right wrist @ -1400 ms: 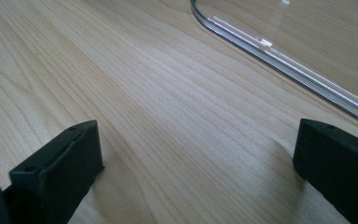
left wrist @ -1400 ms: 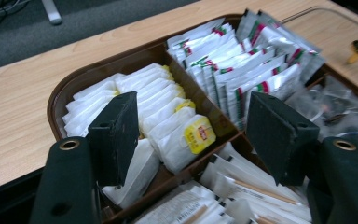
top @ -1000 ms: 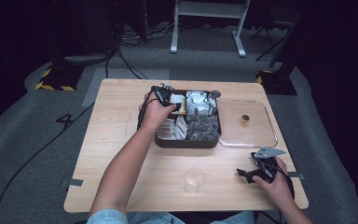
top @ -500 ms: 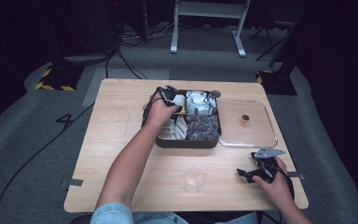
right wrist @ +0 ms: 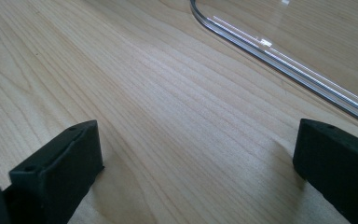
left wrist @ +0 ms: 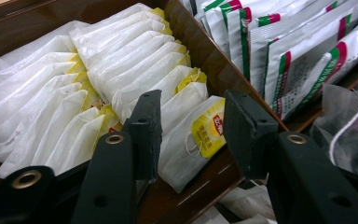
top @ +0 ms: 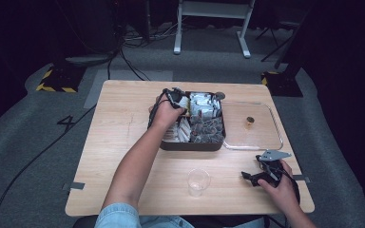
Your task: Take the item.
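Reaching far over the table (top: 119,142), the left gripper (top: 177,99) hangs above the left far compartment of the dark box (top: 190,145), which stands at the middle of the table. In the left gripper view this gripper (left wrist: 192,122) has its jaws half apart over a row of white tea bags (left wrist: 98,60) with yellow tags. One tea bag (left wrist: 186,140), the last of the row and leaning against the brown divider (left wrist: 205,51), stands between the two jaws. The jaws have just been closing around it, but the pads are not pressing on it; a gap shows on each side. To the right of the divider lie white sachets (left wrist: 284,51) with green and red stripes, and at the right edge some clear packets (left wrist: 349,126) with dark content.

Near the person, in front of the box, a clear cup (top: 198,182) stands upright on the wood. Just right of the box, touching its side, lies a clear lid (top: 275,137) with a small brown knob (top: 250,120) in the middle.

At the near right corner, the right gripper (top: 247,176) rests low over the table, held by the right hand (top: 278,187). In the right gripper view its jaws (right wrist: 196,163) are wide apart with only bare wood between them, and the rim of the lid (right wrist: 279,60) runs beyond them.
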Tool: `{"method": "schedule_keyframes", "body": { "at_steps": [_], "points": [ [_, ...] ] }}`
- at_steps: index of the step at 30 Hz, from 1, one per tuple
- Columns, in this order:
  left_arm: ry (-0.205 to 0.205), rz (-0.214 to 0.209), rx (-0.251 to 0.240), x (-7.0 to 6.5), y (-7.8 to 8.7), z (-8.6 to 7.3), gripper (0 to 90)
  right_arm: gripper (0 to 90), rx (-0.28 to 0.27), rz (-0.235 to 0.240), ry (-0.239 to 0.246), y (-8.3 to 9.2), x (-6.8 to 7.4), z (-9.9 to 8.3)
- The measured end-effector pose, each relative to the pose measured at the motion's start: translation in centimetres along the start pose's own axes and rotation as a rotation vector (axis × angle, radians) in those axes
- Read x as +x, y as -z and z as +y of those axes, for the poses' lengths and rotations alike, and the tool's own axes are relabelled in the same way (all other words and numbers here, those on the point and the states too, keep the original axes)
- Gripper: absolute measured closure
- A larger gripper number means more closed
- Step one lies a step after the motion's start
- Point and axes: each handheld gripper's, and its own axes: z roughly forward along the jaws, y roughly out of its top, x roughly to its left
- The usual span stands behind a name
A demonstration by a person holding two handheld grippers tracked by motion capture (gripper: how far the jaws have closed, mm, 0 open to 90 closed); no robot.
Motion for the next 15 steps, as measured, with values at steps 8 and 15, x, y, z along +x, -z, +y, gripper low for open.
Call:
{"method": "schedule_keyframes", "body": {
  "at_steps": [8,15],
  "points": [
    [-0.014,0.0,0.033,-0.37,-0.6,-0.11,60.8,1.2,0.0,-0.001,-0.003,0.02,0.03,-0.02],
    [-0.045,0.006,0.063,-0.64,-0.65,0.06,67.6,1.2,0.001,-0.002,-0.003,0.03,0.04,-0.02]
  ]
}}
